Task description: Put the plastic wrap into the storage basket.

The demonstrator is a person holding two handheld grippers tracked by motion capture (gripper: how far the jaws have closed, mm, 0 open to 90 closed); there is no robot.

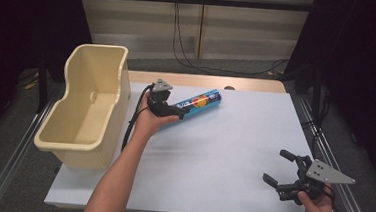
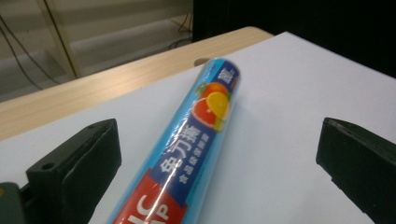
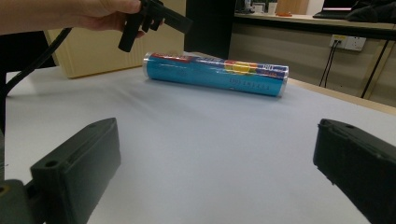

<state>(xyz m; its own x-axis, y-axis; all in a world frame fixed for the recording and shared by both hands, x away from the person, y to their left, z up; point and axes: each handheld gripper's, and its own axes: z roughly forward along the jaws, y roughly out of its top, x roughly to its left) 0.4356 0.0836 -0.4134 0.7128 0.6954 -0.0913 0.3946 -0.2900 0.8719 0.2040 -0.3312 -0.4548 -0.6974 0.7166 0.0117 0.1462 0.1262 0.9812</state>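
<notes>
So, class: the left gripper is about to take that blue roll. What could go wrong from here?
1. The blue roll is round and lies on the smooth white table, so it may roll as the open left gripper closes.
2. The jaws straddle one end, so the far end might sag when lifted toward the cream bin.

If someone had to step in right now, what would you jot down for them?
Left gripper: open, jaws either side of the blue roll, not yet closed on it.
Right gripper: open, holding nothing, near the table's front right corner.
Roll: lying flat on the white table, towards the back, right of the cream bin.
Done: left gripper lined up on the roll.
Left: close, lift; probably into the bin, which looks empty.
</notes>
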